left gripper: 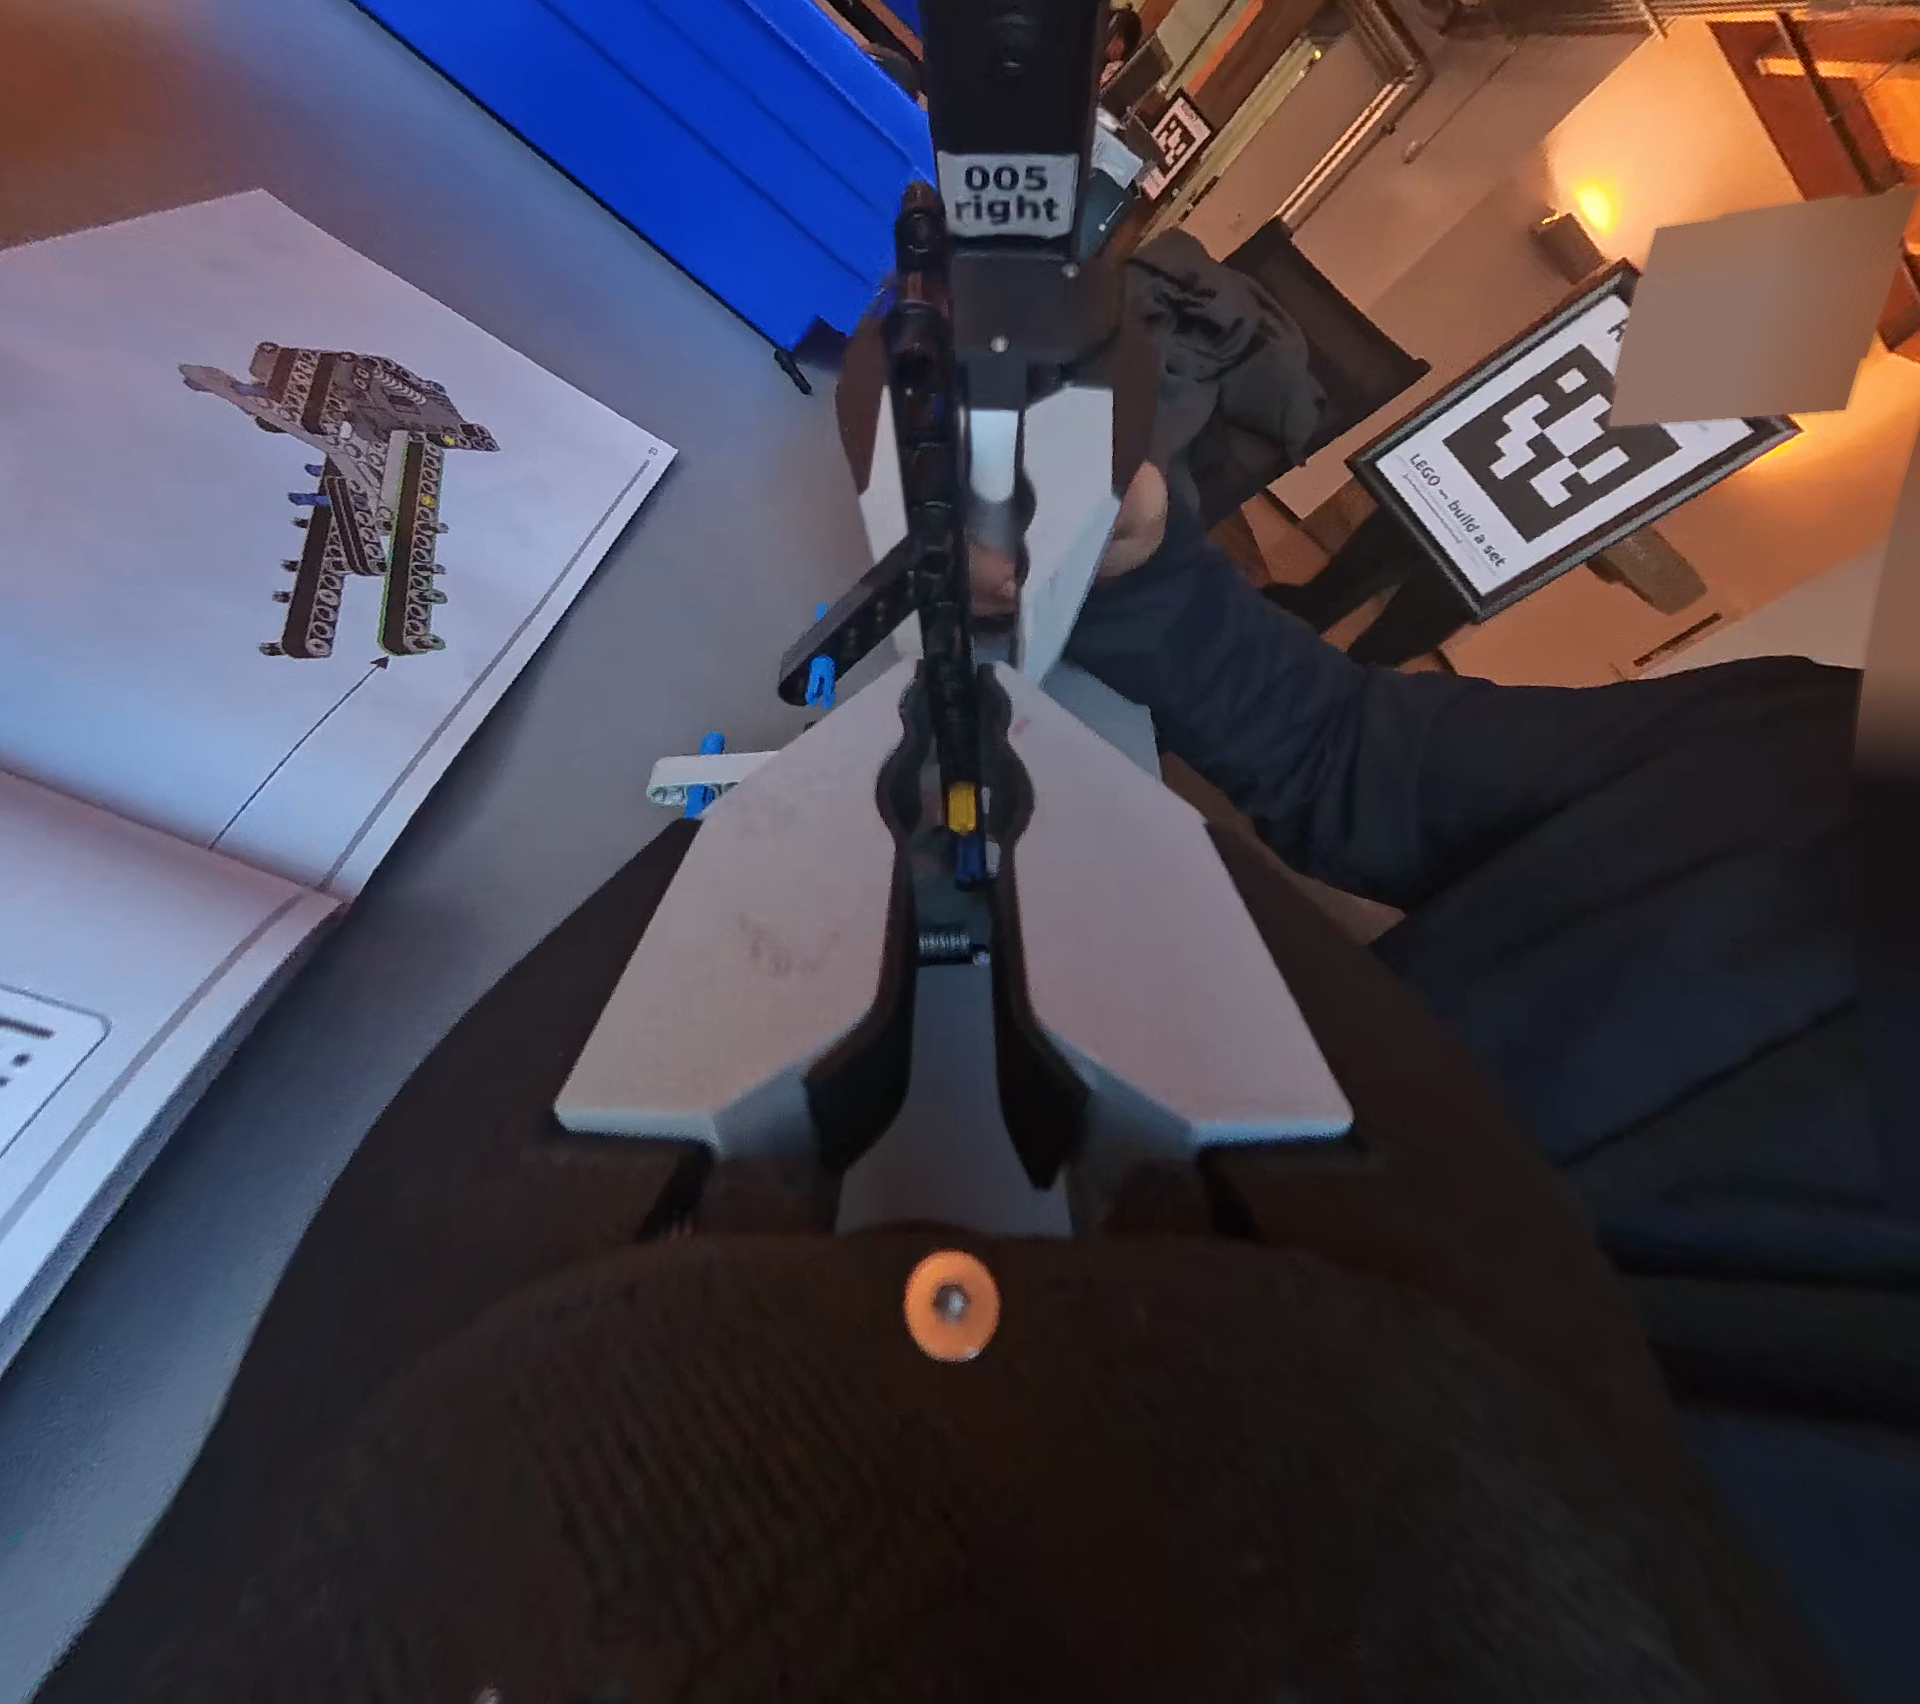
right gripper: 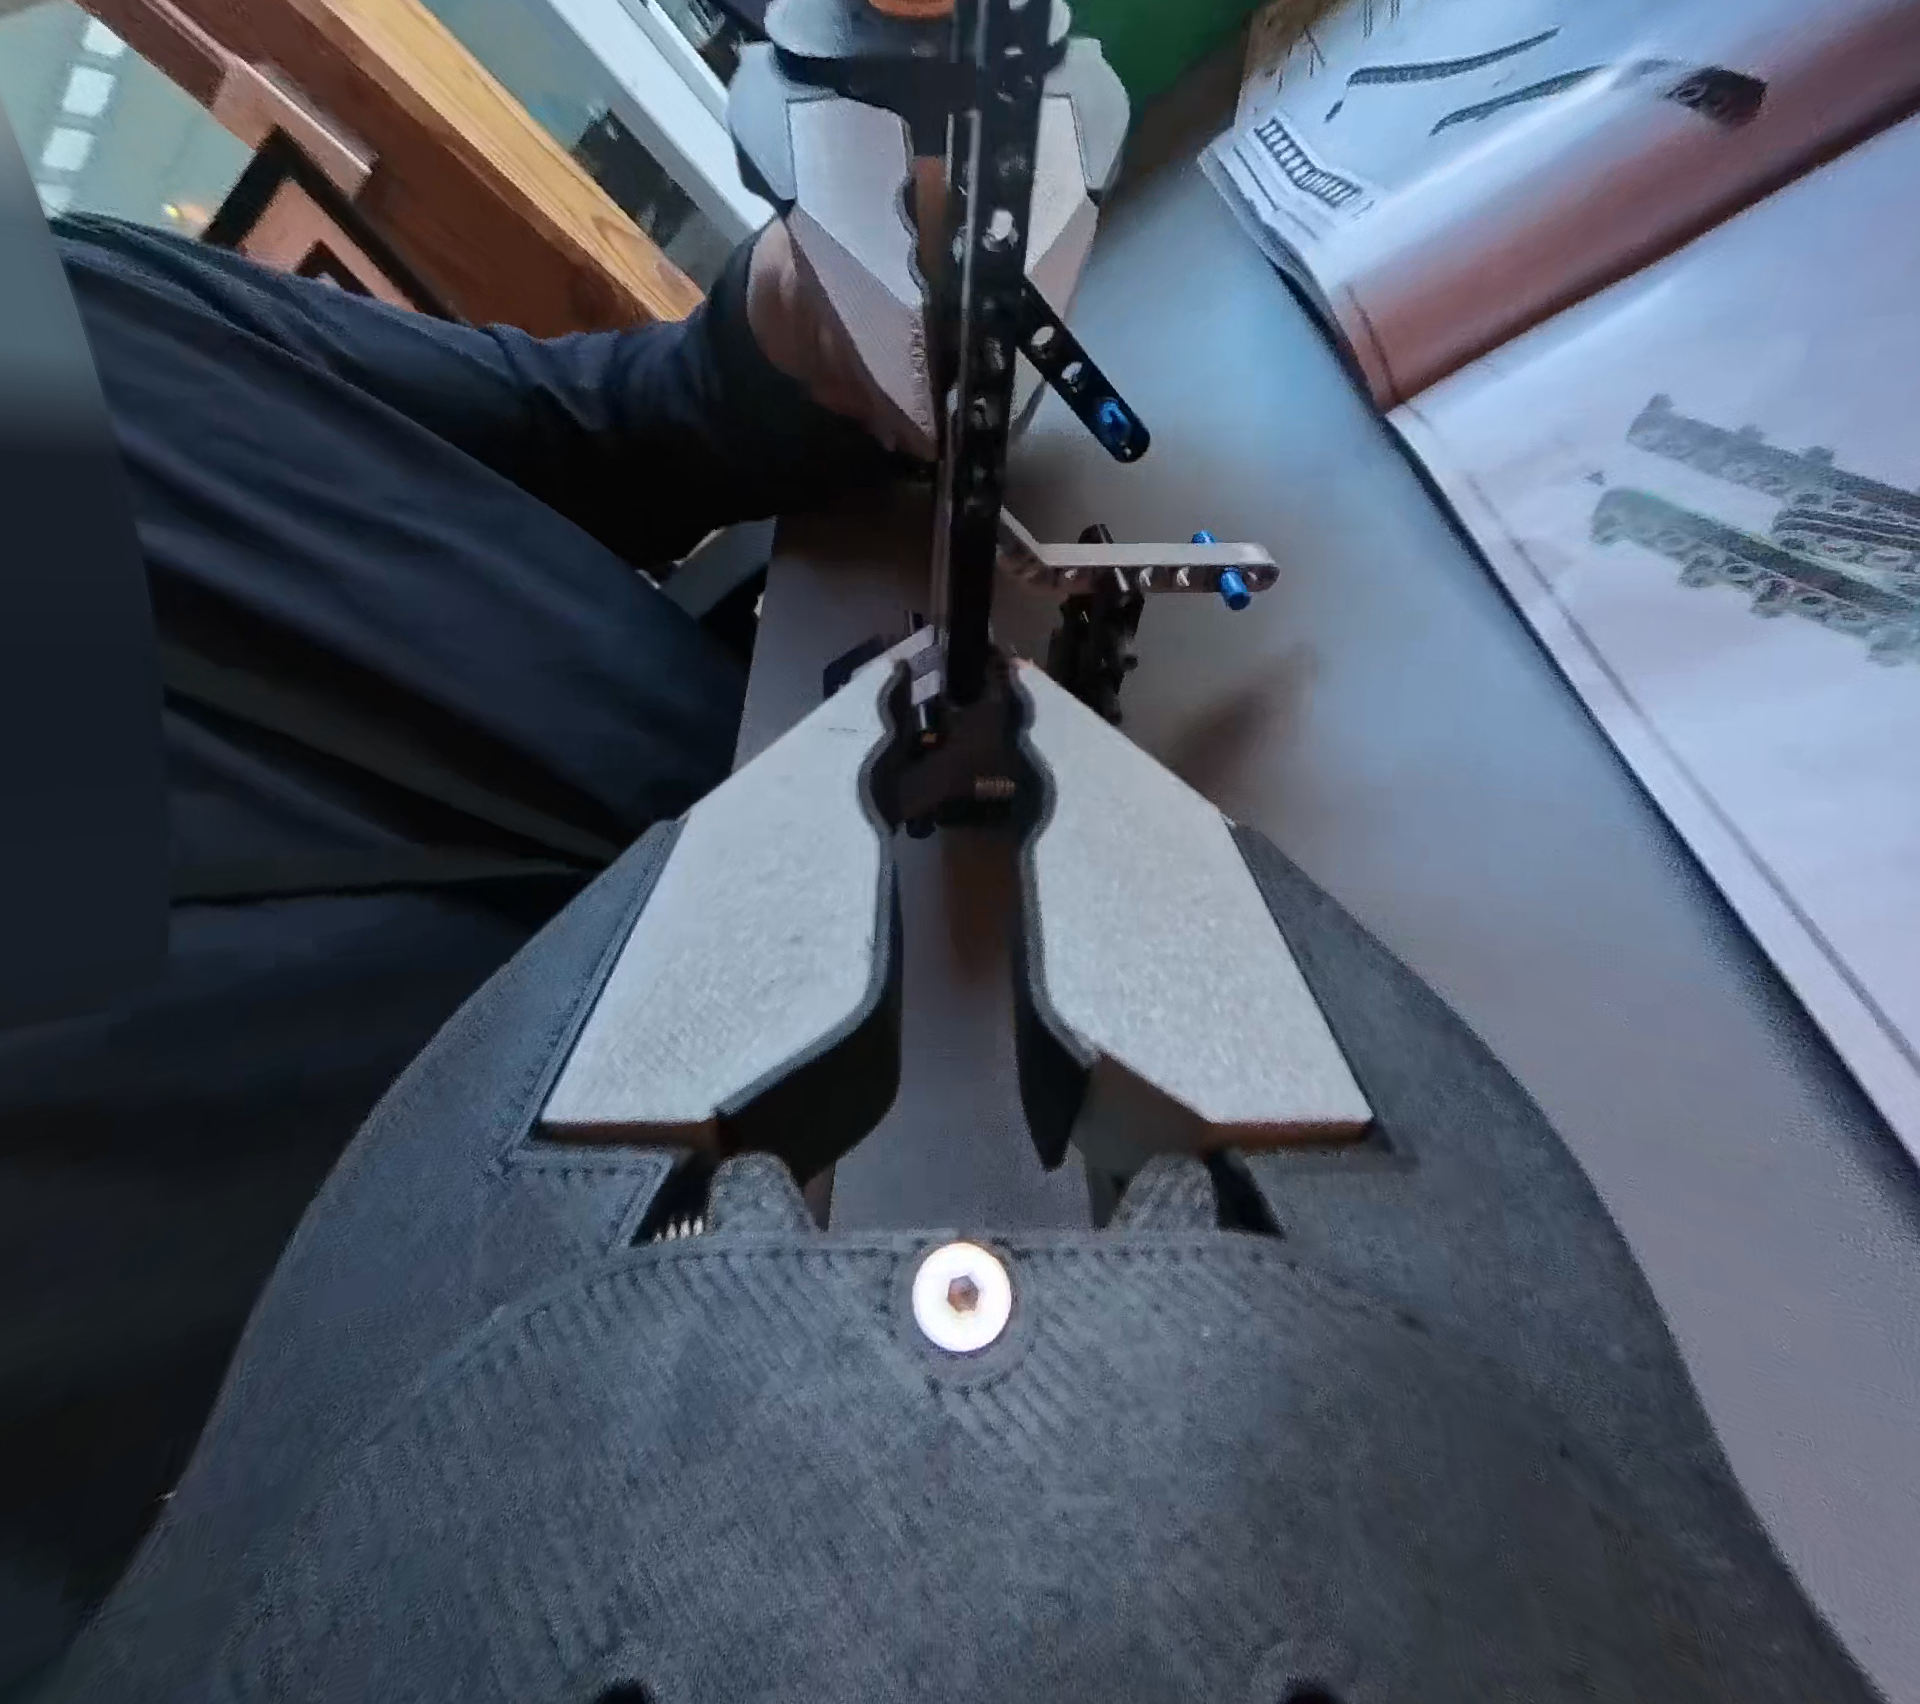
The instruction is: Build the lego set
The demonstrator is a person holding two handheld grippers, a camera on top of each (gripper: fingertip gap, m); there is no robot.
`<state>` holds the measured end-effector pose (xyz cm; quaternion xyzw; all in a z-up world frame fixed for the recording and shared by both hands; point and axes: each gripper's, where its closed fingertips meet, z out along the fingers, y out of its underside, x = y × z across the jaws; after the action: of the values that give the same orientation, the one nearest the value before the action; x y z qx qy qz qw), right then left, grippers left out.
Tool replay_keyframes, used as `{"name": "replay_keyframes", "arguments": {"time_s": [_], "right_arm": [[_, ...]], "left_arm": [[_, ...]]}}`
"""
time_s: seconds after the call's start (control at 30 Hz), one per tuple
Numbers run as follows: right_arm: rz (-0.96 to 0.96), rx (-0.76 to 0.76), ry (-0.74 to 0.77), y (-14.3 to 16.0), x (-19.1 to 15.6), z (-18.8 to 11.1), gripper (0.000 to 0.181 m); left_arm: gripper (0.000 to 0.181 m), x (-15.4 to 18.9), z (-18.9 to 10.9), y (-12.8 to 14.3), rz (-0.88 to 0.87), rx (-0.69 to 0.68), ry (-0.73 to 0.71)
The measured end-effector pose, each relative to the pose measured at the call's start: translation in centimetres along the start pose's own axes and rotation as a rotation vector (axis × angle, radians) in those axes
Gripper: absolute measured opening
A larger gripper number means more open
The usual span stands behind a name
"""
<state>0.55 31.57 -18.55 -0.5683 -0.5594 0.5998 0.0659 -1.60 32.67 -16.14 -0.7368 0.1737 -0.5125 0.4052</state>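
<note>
A long black lego beam assembly (left gripper: 928,449) runs between my two grippers, which face each other above the grey table (left gripper: 644,324). My left gripper (left gripper: 951,704) is shut on its near end, where a yellow pin (left gripper: 962,804) and a blue pin sit between the fingers. My right gripper (left gripper: 971,615) is shut on it farther along. In the right wrist view my right gripper (right gripper: 956,693) grips the assembly (right gripper: 987,366) and the left gripper (right gripper: 977,428) closes around it beyond. A short black beam with a blue pin (right gripper: 1086,387) branches off sideways.
A light grey beam with blue pins (right gripper: 1143,565) sits low beside the assembly; I cannot tell if it is joined. The open instruction booklet (left gripper: 312,511) lies on the table, a blue bin (left gripper: 540,44) behind it. A person's dark sleeve (left gripper: 1351,771) is at the table edge. Across from one pair of fingers to the other is roughly 4 cm.
</note>
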Motion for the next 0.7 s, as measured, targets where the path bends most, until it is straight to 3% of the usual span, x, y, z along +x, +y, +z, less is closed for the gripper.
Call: {"name": "replay_keyframes", "arguments": {"time_s": [0.13, 0.23, 0.33, 0.4, 0.5, 0.6, 0.7], "right_arm": [[-0.037, -0.070, 0.024, 0.7, 0.2, 1.0, 0.021], [-0.068, 0.052, 0.057, -1.0, 0.2, -1.1, 0.024], [-0.093, 0.216, 0.111, -2.8, 0.3, -3.6, 0.028], [-0.124, 0.285, 0.157, -3.2, 0.2, -4.7, 0.029], [-0.171, 0.355, 0.186, -3.3, -1.0, -5.0, 0.034], [-0.240, 0.409, 0.148, -3.4, -4.0, -3.8, 0.045], [-0.330, 0.427, 0.076, -3.2, -7.8, -1.4, 0.070]], "left_arm": [[0.005, 0.9, 0.8, 0.2, 0.011, -0.013, 0.032], [0.005, 2.0, 0.5, -1.8, 0.171, 0.006, -0.017], [0.005, 5.1, -0.3, -5.5, 0.538, 0.025, -0.099], [0.006, 7.5, -0.8, -7.4, 0.922, 0.041, -0.181], [0.005, 11.0, -1.4, -8.0, 1.342, 0.134, -0.198], [0.006, 13.3, -2.2, -6.1, 1.302, 0.230, -0.019], [0.006, 14.5, -3.5, -3.7, 1.267, 0.318, 0.128]]}}
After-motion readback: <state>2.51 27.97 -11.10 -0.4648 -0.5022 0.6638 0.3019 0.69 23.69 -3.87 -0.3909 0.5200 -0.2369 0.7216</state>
